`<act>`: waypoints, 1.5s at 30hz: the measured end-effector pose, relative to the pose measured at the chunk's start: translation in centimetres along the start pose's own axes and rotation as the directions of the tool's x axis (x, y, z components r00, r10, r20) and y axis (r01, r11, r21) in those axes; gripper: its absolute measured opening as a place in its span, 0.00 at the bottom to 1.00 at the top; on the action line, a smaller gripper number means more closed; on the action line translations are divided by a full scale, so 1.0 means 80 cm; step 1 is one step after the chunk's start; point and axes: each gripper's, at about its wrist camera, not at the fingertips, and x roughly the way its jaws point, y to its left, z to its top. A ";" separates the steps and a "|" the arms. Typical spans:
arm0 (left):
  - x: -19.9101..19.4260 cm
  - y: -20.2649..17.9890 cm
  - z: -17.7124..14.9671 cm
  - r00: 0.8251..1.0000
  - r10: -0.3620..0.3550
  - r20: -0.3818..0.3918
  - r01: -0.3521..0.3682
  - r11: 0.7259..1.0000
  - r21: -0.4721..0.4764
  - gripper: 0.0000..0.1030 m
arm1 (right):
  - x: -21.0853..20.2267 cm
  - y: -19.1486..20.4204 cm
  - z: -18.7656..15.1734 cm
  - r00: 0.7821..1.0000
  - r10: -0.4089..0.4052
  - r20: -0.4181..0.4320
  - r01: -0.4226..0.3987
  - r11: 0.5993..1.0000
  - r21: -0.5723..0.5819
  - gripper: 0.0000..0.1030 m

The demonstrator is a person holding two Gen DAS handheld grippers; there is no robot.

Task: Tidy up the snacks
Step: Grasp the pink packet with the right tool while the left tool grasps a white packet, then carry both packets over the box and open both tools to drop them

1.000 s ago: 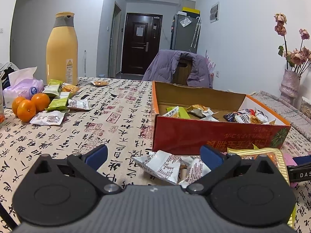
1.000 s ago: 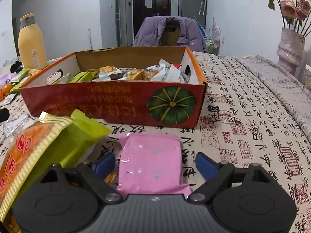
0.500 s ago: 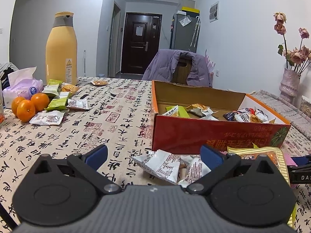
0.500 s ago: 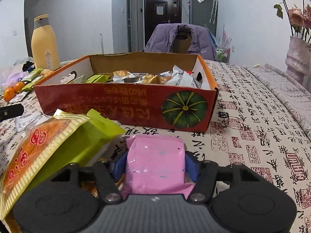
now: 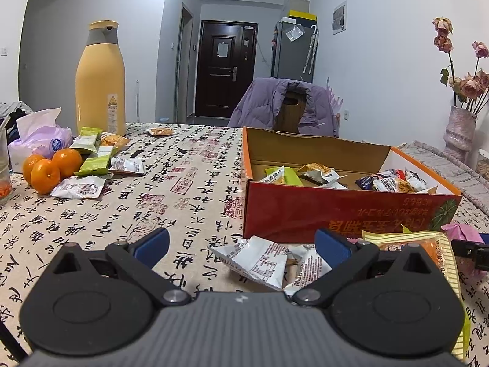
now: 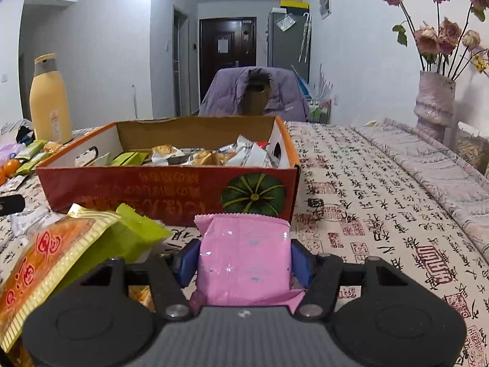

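The right gripper (image 6: 244, 260) has just been closing, and now its two blue pads press on both sides of a pink snack pack (image 6: 243, 263). The pack sits flat between them, squeezed at its sides, so it can be lifted without slipping. It is near the front edge of the tabletop (image 6: 382, 202), just in front of the box.

Beside it on the left lie a big orange bag (image 6: 45, 263) and a green pack (image 6: 134, 238). They lean on each other in a heap, probably waiting their turn.

The left gripper (image 5: 241, 246) has its pads wide apart and holds nothing. It hangs over two white packs (image 5: 256, 258) that lie on the tabletop between its pads, not touched. It looks ready to grab one next.

Just past these stands the red box (image 6: 171, 189) with the green pumpkin picture. Its top is open, so snacks can drop in from above. Many packs already lie inside, so I think the pink one goes there too.

Farther off, near the left edge of the tabletop, more packs (image 5: 91, 165) lie loose beside three oranges (image 5: 49, 168). A tall yellow bottle (image 5: 101, 79) stands behind them, near the far edge.
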 end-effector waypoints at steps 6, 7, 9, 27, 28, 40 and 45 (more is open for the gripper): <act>-0.005 0.001 0.007 1.000 0.030 0.008 -0.031 0.999 0.022 1.00 | -0.003 0.001 0.000 1.000 0.000 0.015 0.000 1.000 -0.004 0.59; -0.007 0.003 0.009 0.999 0.034 0.011 -0.035 0.999 0.031 1.00 | -0.003 0.001 0.000 1.000 0.001 0.017 -0.001 1.000 -0.005 0.59; -0.007 0.008 0.014 0.999 0.054 0.010 -0.054 0.997 0.055 1.00 | -0.004 0.001 0.000 1.000 0.004 0.020 -0.004 1.000 -0.002 0.59; 0.058 -0.022 0.015 0.982 0.081 -0.173 -0.036 0.968 0.249 1.00 | -0.005 -0.010 -0.001 0.999 0.031 0.028 -0.032 0.998 0.050 0.59; 0.060 -0.023 0.013 0.980 0.083 -0.178 -0.037 0.967 0.252 1.00 | -0.005 -0.010 -0.001 0.999 0.033 0.027 -0.034 0.998 0.051 0.59; 0.074 -0.022 0.009 0.971 0.034 -0.237 0.018 0.977 0.215 0.56 | -0.006 -0.012 -0.002 0.999 0.046 0.028 -0.048 0.997 0.062 0.60; 0.069 -0.024 0.005 0.973 0.010 -0.231 0.037 0.979 0.201 0.47 | -0.005 -0.011 -0.002 0.999 0.047 0.026 -0.049 0.997 0.061 0.60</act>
